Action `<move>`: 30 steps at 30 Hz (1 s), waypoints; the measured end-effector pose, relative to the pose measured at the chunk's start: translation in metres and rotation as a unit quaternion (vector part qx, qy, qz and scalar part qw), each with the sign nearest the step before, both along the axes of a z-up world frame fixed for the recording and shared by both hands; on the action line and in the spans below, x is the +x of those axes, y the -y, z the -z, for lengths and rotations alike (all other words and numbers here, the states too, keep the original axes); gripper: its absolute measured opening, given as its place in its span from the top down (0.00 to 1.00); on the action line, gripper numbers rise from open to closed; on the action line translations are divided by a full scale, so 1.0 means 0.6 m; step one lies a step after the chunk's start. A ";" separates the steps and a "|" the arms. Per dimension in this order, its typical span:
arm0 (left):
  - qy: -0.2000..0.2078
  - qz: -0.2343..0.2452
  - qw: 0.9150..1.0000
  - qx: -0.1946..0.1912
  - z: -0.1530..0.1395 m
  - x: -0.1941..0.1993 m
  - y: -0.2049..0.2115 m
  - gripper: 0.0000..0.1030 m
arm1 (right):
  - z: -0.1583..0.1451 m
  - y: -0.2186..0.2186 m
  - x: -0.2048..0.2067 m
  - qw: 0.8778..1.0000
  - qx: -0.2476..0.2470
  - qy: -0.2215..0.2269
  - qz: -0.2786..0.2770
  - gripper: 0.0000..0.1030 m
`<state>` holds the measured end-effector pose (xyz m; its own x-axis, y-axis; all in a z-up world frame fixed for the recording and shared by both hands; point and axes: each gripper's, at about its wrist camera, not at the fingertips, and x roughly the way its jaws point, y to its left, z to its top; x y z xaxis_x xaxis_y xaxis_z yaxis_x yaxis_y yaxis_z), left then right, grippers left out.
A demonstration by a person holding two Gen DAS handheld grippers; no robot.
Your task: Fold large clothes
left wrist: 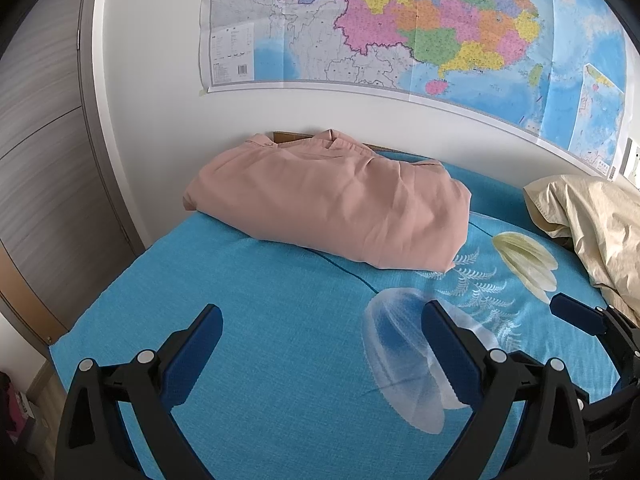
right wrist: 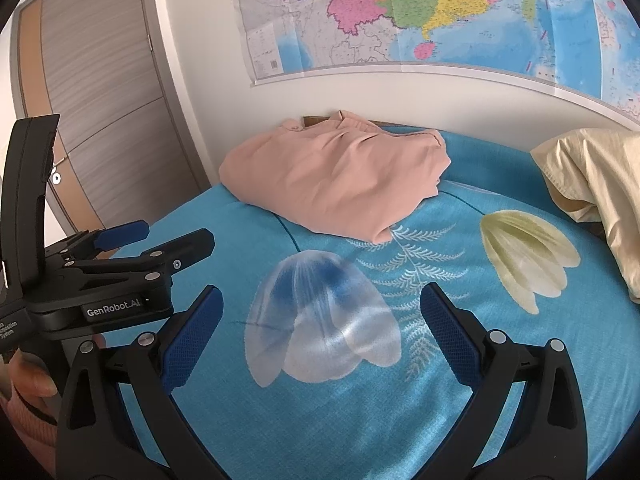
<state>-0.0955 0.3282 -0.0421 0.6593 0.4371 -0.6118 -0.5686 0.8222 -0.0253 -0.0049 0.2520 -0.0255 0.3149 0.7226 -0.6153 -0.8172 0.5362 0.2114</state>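
Observation:
A pink garment (left wrist: 332, 204) lies folded in a thick bundle at the far side of the blue bed (left wrist: 248, 344), close to the wall; it also shows in the right wrist view (right wrist: 340, 176). My left gripper (left wrist: 322, 326) is open and empty, held above the bedsheet well short of the garment. My right gripper (right wrist: 322, 306) is open and empty too, above the flower print, also short of the garment. The left gripper shows at the left edge of the right wrist view (right wrist: 160, 236), and the right gripper's fingertip (left wrist: 576, 316) shows at the right edge of the left wrist view.
A beige pillow (left wrist: 596, 224) lies at the right of the bed, also in the right wrist view (right wrist: 600, 184). A large wall map (left wrist: 400, 28) hangs behind. A wood-grain wardrobe door (left wrist: 40, 140) stands at the left.

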 end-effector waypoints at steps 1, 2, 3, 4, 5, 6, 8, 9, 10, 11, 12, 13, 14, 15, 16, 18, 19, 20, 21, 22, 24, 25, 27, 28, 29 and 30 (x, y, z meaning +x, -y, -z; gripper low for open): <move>0.000 -0.001 1.000 0.000 0.000 -0.001 0.000 0.07 | 0.000 0.000 0.000 1.000 0.000 -0.001 -0.001 0.05; 0.000 0.000 1.000 0.000 0.001 0.002 0.000 0.07 | 0.000 0.000 0.000 1.000 0.000 -0.001 -0.001 0.05; 0.000 0.000 1.000 0.000 0.001 0.001 -0.001 0.07 | 0.000 0.000 0.001 1.000 0.001 -0.001 0.000 0.05; -0.001 -0.001 1.000 0.000 0.001 0.002 -0.001 0.07 | 0.000 0.000 0.000 1.000 0.000 -0.002 -0.001 0.05; -0.001 -0.001 1.000 0.000 0.001 0.002 -0.001 0.07 | 0.000 0.000 0.001 1.000 0.000 -0.002 -0.001 0.05; -0.001 -0.001 1.000 -0.001 0.002 0.002 -0.001 0.07 | 0.000 0.000 0.001 1.000 0.001 -0.001 0.000 0.05; -0.001 -0.001 1.000 0.001 0.002 0.002 0.000 0.07 | 0.000 0.001 0.002 1.000 0.000 -0.003 0.000 0.05; -0.001 0.000 1.000 0.000 0.002 0.002 -0.001 0.07 | 0.000 0.000 0.002 1.000 0.000 -0.003 0.000 0.05; -0.001 0.000 1.000 -0.001 0.002 0.003 -0.002 0.07 | 0.000 0.000 0.002 1.000 0.000 -0.004 -0.001 0.05; -0.001 -0.001 1.000 -0.001 0.002 0.003 -0.001 0.07 | -0.001 0.000 0.001 1.000 0.000 -0.003 -0.001 0.05; -0.001 -0.001 1.000 -0.001 0.001 0.002 -0.001 0.07 | -0.001 0.000 0.002 1.000 0.000 -0.003 -0.001 0.05; 0.000 -0.001 1.000 0.001 0.001 0.002 -0.001 0.07 | -0.001 -0.001 0.001 1.000 0.000 -0.004 -0.002 0.05; 0.000 -0.002 1.000 0.001 0.001 0.003 0.000 0.07 | -0.001 -0.001 0.002 1.000 0.000 -0.003 -0.002 0.05; 0.000 -0.002 1.000 0.001 0.001 0.002 -0.001 0.07 | -0.001 -0.001 0.001 1.000 0.000 -0.002 -0.002 0.05; 0.000 -0.002 1.000 0.001 0.001 0.001 -0.001 0.07 | -0.001 -0.002 0.002 1.000 0.000 -0.002 -0.003 0.05; 0.001 -0.001 1.000 0.001 0.001 0.002 0.000 0.07 | -0.001 -0.002 0.002 1.000 0.000 -0.003 -0.002 0.05; 0.001 0.000 1.000 0.001 0.000 0.001 0.000 0.07 | 0.000 -0.002 0.002 1.000 0.000 -0.002 -0.002 0.05; 0.002 -0.001 1.000 0.002 0.000 0.001 0.001 0.07 | -0.001 -0.001 0.001 1.000 0.000 -0.002 -0.002 0.05; 0.003 -0.001 1.000 0.004 0.000 0.000 0.001 0.07 | -0.001 -0.002 0.001 1.000 0.000 -0.002 -0.002 0.05; 0.003 -0.001 1.000 0.004 -0.001 0.000 0.001 0.07 | -0.001 -0.002 0.001 1.000 0.000 -0.001 -0.002 0.05; 0.004 -0.001 1.000 0.006 -0.002 0.000 0.003 0.07 | -0.001 -0.001 0.002 1.000 0.000 -0.001 -0.002 0.05; 0.004 -0.001 1.000 0.005 -0.002 0.000 0.003 0.07 | -0.001 -0.002 0.002 1.000 -0.001 -0.001 -0.001 0.05; 0.007 0.001 1.000 0.006 -0.003 -0.001 0.004 0.07 | -0.001 -0.001 0.001 1.000 0.002 0.000 -0.001 0.05; 0.010 0.002 1.000 0.007 -0.003 -0.002 0.005 0.07 | -0.001 -0.001 0.001 1.000 0.002 -0.001 -0.001 0.05; 0.014 0.004 1.000 0.009 -0.004 -0.005 0.009 0.07 | -0.002 0.000 0.001 1.000 0.002 0.000 0.000 0.05; 0.017 0.007 1.000 0.011 -0.005 -0.006 0.010 0.07 | -0.002 0.000 0.000 1.000 0.003 0.001 0.000 0.05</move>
